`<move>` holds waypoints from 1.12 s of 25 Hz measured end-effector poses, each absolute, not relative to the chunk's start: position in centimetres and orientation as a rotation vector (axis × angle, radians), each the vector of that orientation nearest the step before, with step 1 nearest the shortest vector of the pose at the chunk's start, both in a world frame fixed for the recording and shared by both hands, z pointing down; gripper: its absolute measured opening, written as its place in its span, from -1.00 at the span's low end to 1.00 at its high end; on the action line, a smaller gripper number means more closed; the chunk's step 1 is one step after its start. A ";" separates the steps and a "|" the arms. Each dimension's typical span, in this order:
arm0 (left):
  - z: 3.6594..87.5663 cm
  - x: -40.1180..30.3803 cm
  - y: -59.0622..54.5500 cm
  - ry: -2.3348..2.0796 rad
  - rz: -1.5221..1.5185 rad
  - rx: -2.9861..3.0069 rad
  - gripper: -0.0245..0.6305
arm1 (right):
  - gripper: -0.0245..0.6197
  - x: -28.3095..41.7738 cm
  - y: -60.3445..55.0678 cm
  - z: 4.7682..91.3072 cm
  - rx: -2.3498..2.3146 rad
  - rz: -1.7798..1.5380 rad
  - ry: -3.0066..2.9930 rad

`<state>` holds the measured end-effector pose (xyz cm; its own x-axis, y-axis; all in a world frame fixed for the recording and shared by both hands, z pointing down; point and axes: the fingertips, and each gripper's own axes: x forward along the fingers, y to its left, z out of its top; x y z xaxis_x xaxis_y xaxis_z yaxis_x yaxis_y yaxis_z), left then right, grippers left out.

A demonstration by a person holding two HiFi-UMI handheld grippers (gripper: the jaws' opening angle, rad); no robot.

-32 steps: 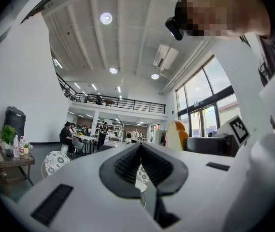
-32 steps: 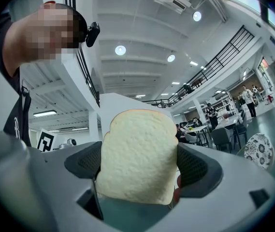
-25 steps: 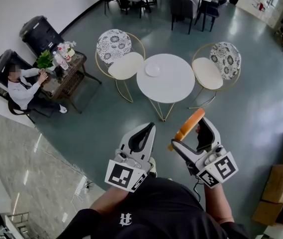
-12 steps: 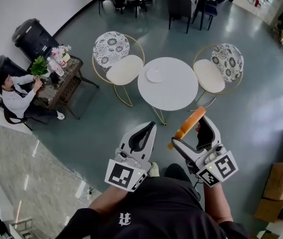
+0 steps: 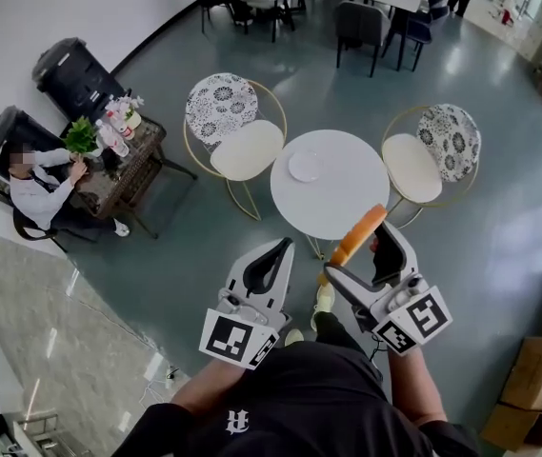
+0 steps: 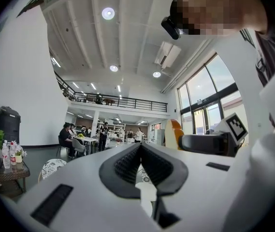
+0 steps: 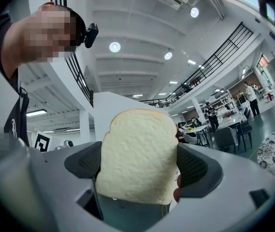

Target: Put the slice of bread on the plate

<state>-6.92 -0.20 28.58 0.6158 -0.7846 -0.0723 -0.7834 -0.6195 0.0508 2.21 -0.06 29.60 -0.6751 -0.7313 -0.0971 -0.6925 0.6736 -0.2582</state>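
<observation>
The slice of bread [image 7: 137, 158] was clamped upright between the jaws of the right gripper [image 5: 364, 253], in the air short of the round white table [image 5: 347, 198]. The plate [image 5: 305, 167] there lay bare. The left gripper [image 5: 272, 263] had its jaws together, empty. Carrying and placing were left to do.

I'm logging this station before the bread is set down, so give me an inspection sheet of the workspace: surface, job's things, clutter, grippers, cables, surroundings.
Surface: round white table on a grey floor, ahead of both grippers.
Job's things: slice of bread in the right gripper; plate on the table, looks bare.
Clutter: nothing seen on the table besides the plate.
Grippers: left gripper shut, empty; right gripper shut on the slice of bread.
Cables: nothing seen.
Surroundings: two chairs at the table; a seated person by a side table with a plant and bottles; cardboard boxes at the right.
</observation>
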 end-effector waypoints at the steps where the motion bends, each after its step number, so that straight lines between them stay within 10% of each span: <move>1: 28.5 -6.8 -1.3 -1.375 -0.140 2.810 -0.91 | 0.60 2.3 -1.2 29.4 -1.147 -0.292 2.701; 28: 32.7 -2.2 -23.0 -1.499 -0.088 2.717 -0.91 | 0.60 5.4 -23.2 35.6 -1.032 -0.469 2.839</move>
<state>-2.21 -22.95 32.66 0.5325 -0.8458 -0.0319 -0.8437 -0.5335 0.0599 5.36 -23.22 35.62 -0.7689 -0.6389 0.0245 -0.6129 0.7255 -0.3131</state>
